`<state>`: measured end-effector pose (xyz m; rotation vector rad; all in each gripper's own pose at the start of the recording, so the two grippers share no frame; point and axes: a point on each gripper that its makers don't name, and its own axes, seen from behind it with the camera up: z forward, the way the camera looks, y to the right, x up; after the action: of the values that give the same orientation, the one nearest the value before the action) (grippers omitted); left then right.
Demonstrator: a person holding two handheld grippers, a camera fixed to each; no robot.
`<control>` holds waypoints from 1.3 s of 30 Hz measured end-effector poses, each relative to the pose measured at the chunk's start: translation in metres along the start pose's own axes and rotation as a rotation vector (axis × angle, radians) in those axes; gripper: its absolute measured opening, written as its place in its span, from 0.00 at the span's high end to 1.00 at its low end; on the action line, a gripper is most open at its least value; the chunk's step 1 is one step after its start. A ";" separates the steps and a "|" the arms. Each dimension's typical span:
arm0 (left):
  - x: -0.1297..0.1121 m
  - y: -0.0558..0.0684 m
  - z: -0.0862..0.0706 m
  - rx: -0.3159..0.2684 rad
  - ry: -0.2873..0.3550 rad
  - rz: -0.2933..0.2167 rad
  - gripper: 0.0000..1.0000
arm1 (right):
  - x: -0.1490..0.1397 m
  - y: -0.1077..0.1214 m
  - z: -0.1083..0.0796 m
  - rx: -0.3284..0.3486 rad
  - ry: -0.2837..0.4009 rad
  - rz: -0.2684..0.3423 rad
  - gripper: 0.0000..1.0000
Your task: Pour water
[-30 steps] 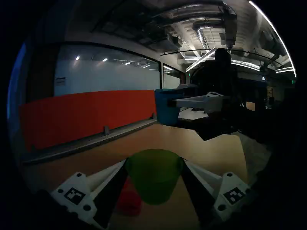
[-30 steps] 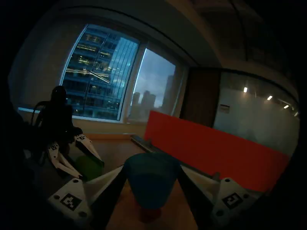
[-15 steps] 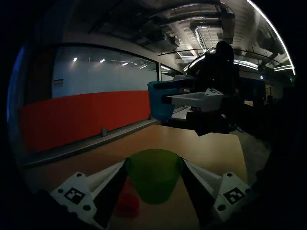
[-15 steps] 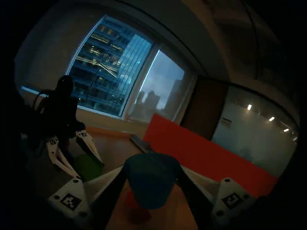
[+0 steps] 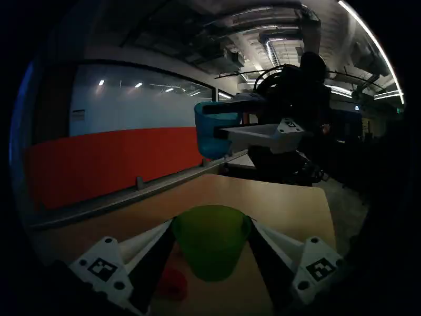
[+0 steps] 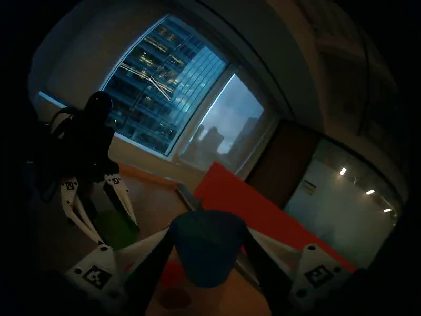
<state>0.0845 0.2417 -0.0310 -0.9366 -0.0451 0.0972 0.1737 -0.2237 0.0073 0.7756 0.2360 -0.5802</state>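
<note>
We see the left gripper (image 5: 211,224) clenched on a green cup (image 5: 211,245), one finger pressing each side; the cup stands upright above the near edge of the wooden table (image 5: 287,200); a small red cup (image 5: 172,283) sits on the surface just beside the left finger, low towards that same edge. In the right gripper view, the right gripper (image 6: 209,231) grasps a blue cup (image 6: 206,253) in the same way, both fingers against its wall; in the left gripper view this cup hangs high above the table's far edge, near the red partition (image 5: 110,158). The light is dim, so we cannot tell whether either cup holds water.
</note>
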 end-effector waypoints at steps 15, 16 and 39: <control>0.003 0.007 0.001 -0.010 0.005 0.001 0.11 | 0.014 -0.002 0.013 0.007 0.001 -0.167 0.09; 0.003 0.007 0.001 -0.012 0.006 0.001 0.11 | 0.015 -0.003 0.014 0.007 0.000 -0.179 0.09; 0.003 0.012 0.001 -0.028 0.014 -0.005 0.11 | 0.026 -0.006 0.032 0.012 -0.012 -0.415 0.09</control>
<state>0.0870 0.2502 -0.0398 -0.9646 -0.0358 0.0861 0.1914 -0.2605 0.0158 0.7386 0.3872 -0.9778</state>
